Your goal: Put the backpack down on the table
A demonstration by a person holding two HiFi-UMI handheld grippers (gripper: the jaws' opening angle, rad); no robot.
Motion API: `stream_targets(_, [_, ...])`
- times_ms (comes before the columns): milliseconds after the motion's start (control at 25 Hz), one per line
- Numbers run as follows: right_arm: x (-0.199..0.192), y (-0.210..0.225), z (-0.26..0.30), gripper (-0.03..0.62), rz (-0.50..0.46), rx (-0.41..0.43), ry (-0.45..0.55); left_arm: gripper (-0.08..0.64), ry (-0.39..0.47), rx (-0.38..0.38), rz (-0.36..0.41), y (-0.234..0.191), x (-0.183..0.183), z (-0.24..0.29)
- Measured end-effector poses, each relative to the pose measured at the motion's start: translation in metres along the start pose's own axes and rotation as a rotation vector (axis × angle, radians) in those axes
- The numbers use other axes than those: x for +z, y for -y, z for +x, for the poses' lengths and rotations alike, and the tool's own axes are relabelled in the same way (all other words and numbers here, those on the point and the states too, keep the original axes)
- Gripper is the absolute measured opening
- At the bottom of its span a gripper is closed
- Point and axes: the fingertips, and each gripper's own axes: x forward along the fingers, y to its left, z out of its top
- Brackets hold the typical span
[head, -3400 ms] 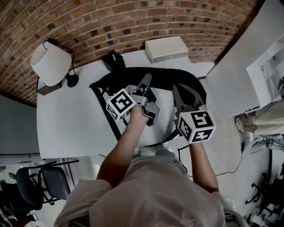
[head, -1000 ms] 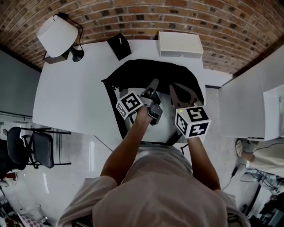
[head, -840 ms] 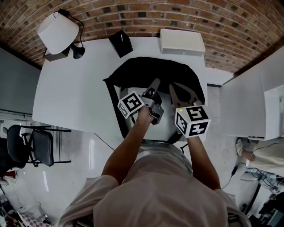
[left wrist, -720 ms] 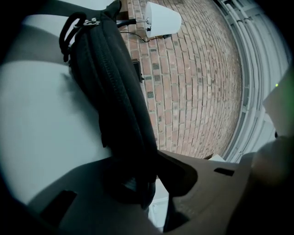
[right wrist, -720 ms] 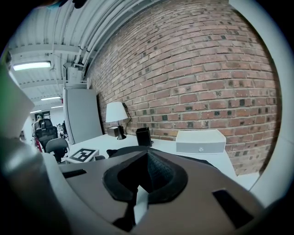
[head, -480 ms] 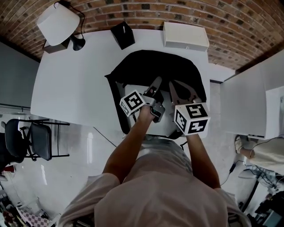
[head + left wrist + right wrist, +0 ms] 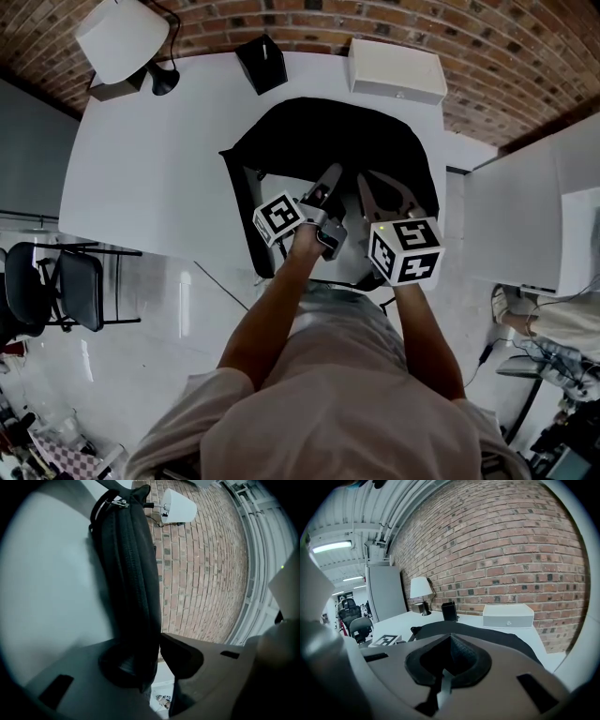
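The black backpack (image 7: pixel 337 141) lies spread on the white table (image 7: pixel 150 159), with its near edge over the table's front edge. My left gripper (image 7: pixel 328 176) is at that near edge. In the left gripper view the backpack's zipped side (image 7: pixel 131 573) runs between the jaws of the left gripper (image 7: pixel 145 644), which have just been opening; the fabric rests against one pad. My right gripper (image 7: pixel 380 187) sits beside it on the right, jaws closed. In the right gripper view the right gripper (image 7: pixel 450 637) has its tips together over the backpack (image 7: pixel 487 632), with a thin pale strap between the pads.
At the table's far edge against the brick wall stand a white lamp (image 7: pixel 117 33), a small black box (image 7: pixel 262 61) and a white box (image 7: pixel 396 70). A grey cabinet (image 7: pixel 525 216) stands to the right, and a black chair (image 7: pixel 66 291) to the left on the floor.
Both grippers and the backpack have come down a little toward the table. The backpack now lies flatter, and its hanging strap has drawn in.
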Motion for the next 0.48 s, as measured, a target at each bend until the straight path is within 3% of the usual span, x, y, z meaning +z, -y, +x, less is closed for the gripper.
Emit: stream_targets(480, [-0.004,-0.011,-0.004,0.002,0.034,0.001,0.000,0.123,-0.030,0.043,-0.005,-0.005,-0.010,-0.023])
